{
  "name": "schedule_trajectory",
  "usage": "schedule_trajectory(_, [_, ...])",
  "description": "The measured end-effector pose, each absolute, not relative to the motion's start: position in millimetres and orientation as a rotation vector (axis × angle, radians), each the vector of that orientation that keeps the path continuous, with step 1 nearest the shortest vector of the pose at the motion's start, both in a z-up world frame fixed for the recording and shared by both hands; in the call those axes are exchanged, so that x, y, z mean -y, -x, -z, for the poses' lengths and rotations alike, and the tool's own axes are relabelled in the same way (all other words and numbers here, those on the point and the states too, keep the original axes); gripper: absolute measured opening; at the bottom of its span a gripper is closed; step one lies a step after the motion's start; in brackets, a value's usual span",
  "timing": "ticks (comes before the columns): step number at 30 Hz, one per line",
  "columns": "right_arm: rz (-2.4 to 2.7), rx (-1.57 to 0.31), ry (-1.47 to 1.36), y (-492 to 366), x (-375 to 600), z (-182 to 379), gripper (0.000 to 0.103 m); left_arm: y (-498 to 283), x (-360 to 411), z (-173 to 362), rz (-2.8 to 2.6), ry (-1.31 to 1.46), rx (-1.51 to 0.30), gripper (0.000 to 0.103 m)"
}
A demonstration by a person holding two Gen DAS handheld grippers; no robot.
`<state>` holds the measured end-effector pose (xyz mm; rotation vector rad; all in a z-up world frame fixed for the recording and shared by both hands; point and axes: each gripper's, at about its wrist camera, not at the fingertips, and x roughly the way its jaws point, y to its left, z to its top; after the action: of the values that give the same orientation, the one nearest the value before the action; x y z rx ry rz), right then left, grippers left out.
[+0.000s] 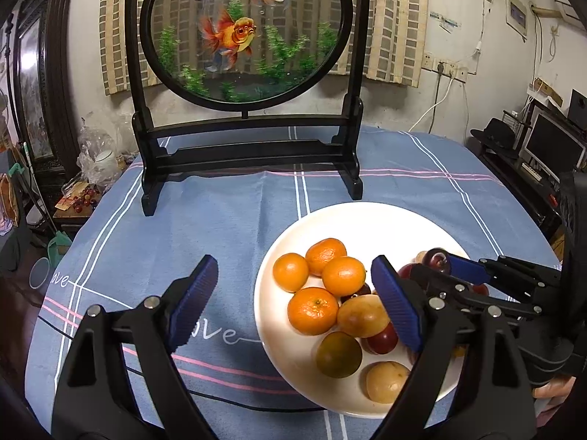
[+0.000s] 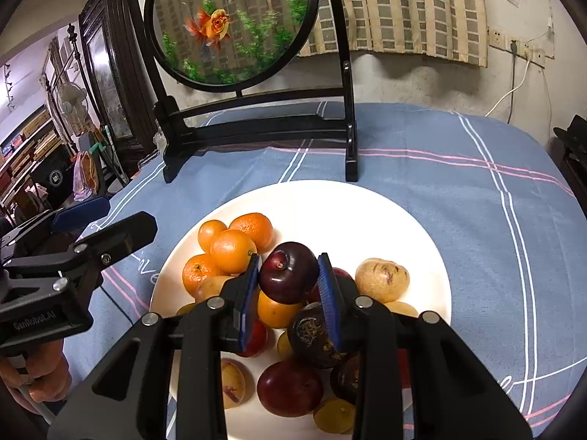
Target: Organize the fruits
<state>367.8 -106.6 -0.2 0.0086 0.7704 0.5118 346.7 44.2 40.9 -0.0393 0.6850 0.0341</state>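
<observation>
Right tongs (image 2: 289,282) pinch a dark red plum (image 2: 288,272) just above the heaped white plate (image 2: 414,227).

Nearest, their blue pads press the plum's two sides, holding it over the plate's middle, with purple and red fruit beneath and the mandarins (image 2: 231,249) grouped to the left. The left tongs (image 1: 297,308) stand spread and empty at the plate's left rim, nearer the mandarins. Beyond, the blue-clothed desk (image 2: 440,154) carries a goldfish screen (image 2: 231,22).
</observation>
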Motion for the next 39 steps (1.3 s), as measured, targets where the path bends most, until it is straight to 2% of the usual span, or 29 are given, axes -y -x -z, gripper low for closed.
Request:
schedule_trajectory(1, [-0.515, -0.776, -0.009, -367.2, 106.6, 0.0, 0.040, -345.9, -44.4, -41.2, -0.036, 0.039, -0.685, 0.088])
schedule_trajectory(2, [-0.515, -0.779, -0.008, -366.4, 106.8, -1.4, 0.056, -344.5, -44.6, -41.8, -0.039, 0.039, -0.684, 0.089])
schedule_trajectory(3, [-0.503, -0.767, -0.004, -363.5, 107.8, -4.8, 0.063, -343.0, -44.8, -42.5, -0.039, 0.039, -0.683, 0.089])
schedule_trajectory(11, [-0.486, -0.731, 0.027, -342.0, 118.6, -24.0, 0.065, -328.2, -43.2, -50.4, -0.041, 0.033, -0.663, 0.090])
schedule_trajectory(12, [-0.487, -0.730, 0.025, -337.3, 121.7, -26.3, 0.067, -325.5, -42.4, -51.7, -0.040, 0.033, -0.660, 0.091])
schedule_trajectory(16, [-0.455, -0.692, 0.044, -318.6, 129.9, -33.0, 0.092, -314.4, -38.2, -56.0, -0.035, 0.029, -0.652, 0.093])
schedule_trajectory(17, [-0.448, -0.678, 0.046, -313.9, 131.9, -34.6, 0.096, -311.0, -36.6, -56.6, -0.036, 0.023, -0.649, 0.094])
schedule_trajectory(22, [-0.435, -0.680, 0.055, -290.7, 143.0, -38.7, 0.101, -291.5, -29.9, -60.2, -0.046, 0.005, -0.650, 0.095])
schedule_trajectory(30, [-0.417, -0.737, 0.071, -245.0, 158.5, -29.8, 0.102, -235.3, -13.8, -57.5, -0.026, -0.023, -0.658, 0.096])
schedule_trajectory(39, [-0.405, -0.693, 0.046, -183.8, 182.1, -33.5, 0.102, -173.1, -0.7, -45.8, -0.032, -0.062, -0.645, 0.096])
